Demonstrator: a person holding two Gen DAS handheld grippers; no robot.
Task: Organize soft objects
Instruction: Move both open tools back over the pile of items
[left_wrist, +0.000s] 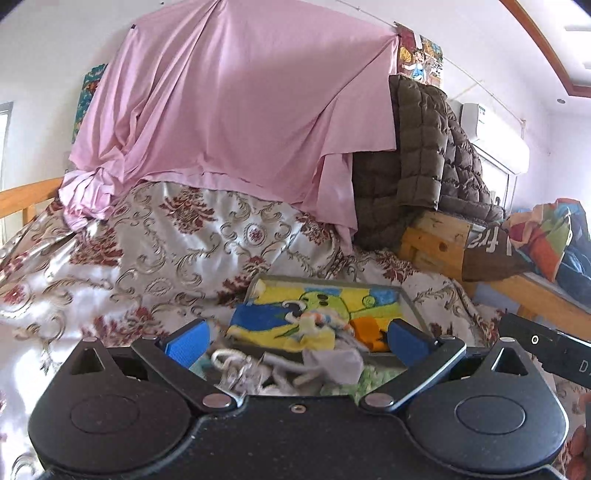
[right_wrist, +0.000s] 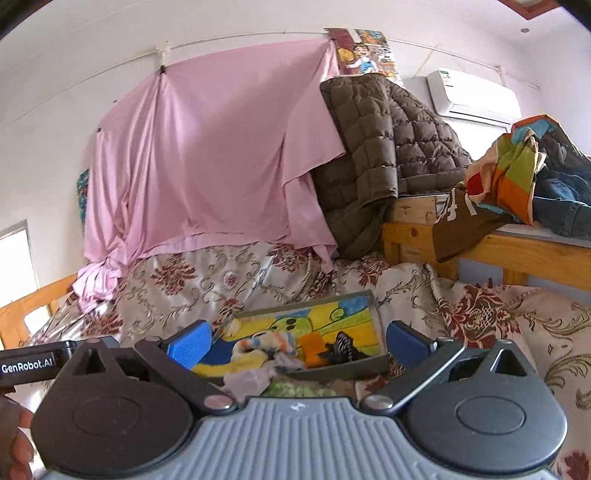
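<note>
A shallow grey tray (left_wrist: 413, 306) (right_wrist: 378, 314) with a yellow, blue and green cartoon bottom lies on the floral bedspread. Small soft items lie in it: an orange, white and yellow bundle (left_wrist: 314, 325) (right_wrist: 264, 343), a grey-lilac cloth (left_wrist: 332, 363) (right_wrist: 247, 380) at its near edge, and a black-and-white striped piece (right_wrist: 341, 347). My left gripper (left_wrist: 295, 338) is open, its blue pads either side of the tray's near end, holding nothing. My right gripper (right_wrist: 295, 341) is open in the same stance, also empty.
The floral bedspread (left_wrist: 147, 251) (right_wrist: 480, 314) covers the bed. A pink sheet (left_wrist: 229, 103) hangs behind. A brown quilted jacket (right_wrist: 384, 147) and colourful clothes (right_wrist: 517, 173) lie on a wooden bunk frame (right_wrist: 517, 254) at right. The other gripper shows at each view's edge (left_wrist: 546, 347) (right_wrist: 33, 360).
</note>
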